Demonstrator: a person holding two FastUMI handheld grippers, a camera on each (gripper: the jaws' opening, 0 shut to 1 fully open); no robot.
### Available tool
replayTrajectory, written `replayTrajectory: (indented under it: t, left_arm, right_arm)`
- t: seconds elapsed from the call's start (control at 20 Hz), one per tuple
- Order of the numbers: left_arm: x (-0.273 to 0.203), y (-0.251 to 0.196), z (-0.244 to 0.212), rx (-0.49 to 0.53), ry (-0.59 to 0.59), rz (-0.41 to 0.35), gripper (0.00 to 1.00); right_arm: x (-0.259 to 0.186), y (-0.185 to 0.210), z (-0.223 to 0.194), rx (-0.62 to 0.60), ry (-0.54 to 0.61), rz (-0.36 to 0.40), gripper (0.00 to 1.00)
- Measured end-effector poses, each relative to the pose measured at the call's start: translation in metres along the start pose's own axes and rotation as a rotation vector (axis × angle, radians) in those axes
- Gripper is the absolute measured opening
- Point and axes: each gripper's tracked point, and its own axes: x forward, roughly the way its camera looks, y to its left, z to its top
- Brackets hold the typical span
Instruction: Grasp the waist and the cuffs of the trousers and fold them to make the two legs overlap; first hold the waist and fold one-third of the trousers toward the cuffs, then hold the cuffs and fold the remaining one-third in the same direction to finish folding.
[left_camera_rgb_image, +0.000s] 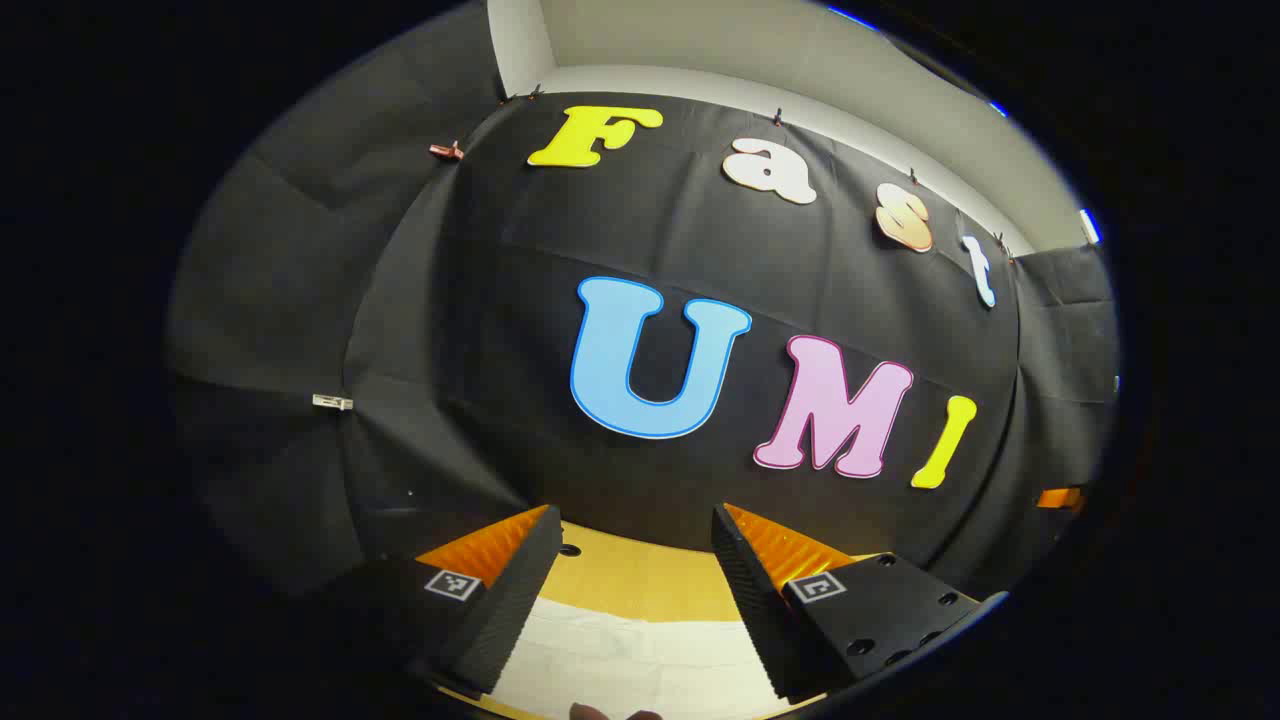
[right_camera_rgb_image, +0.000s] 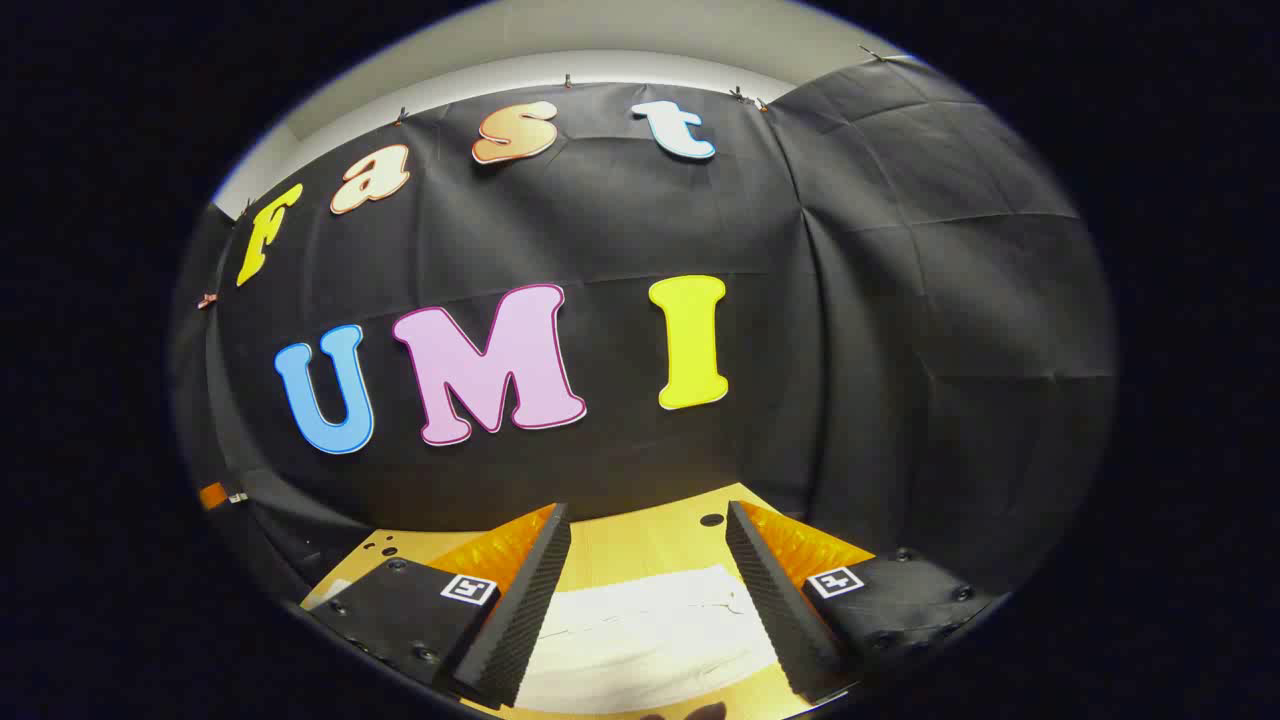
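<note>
Both claws are raised, pointing at the black cloth wall (left_camera_rgb_image: 500, 300), holding nothing. Left claw (left_camera_rgb_image: 635, 525) has its jaws wide apart; white trousers (left_camera_rgb_image: 640, 660) lie flat on the wooden tabletop (left_camera_rgb_image: 640, 575) below the gap between its fingers. Right claw (right_camera_rgb_image: 648, 520) is also wide, with the trousers (right_camera_rgb_image: 650, 635) on the tabletop (right_camera_rgb_image: 640, 545) below, between its fingers, untouched.

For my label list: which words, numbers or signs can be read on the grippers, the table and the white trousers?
On the left gripper: square pattern markers, no readable text.
On the right gripper: square pattern markers, no readable text.
On the white trousers: none.
On the table: none.
</note>
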Motion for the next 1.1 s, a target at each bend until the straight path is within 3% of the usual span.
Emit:
replayTrajectory:
  t: [0.3,0.6,0.85,1.1]
  left_arm:
    - [-0.008,0.004,0.001,0.058,0.005,-0.013,0.95]
    - [-0.014,0.012,-0.002,0.160,0.006,-0.022,0.95]
    - [-0.009,0.031,-0.010,0.435,0.024,-0.067,0.95]
    - [-0.010,0.066,-0.069,0.829,0.134,-0.127,0.97]
  right_arm:
    - [-0.008,0.003,-0.002,-0.026,0.006,0.003,0.96]
    - [-0.002,0.010,-0.002,-0.140,0.018,0.013,0.96]
    - [0.010,0.005,-0.010,-0.428,0.023,0.027,0.96]
    - [0.020,-0.009,-0.053,-0.788,0.068,0.066,0.96]
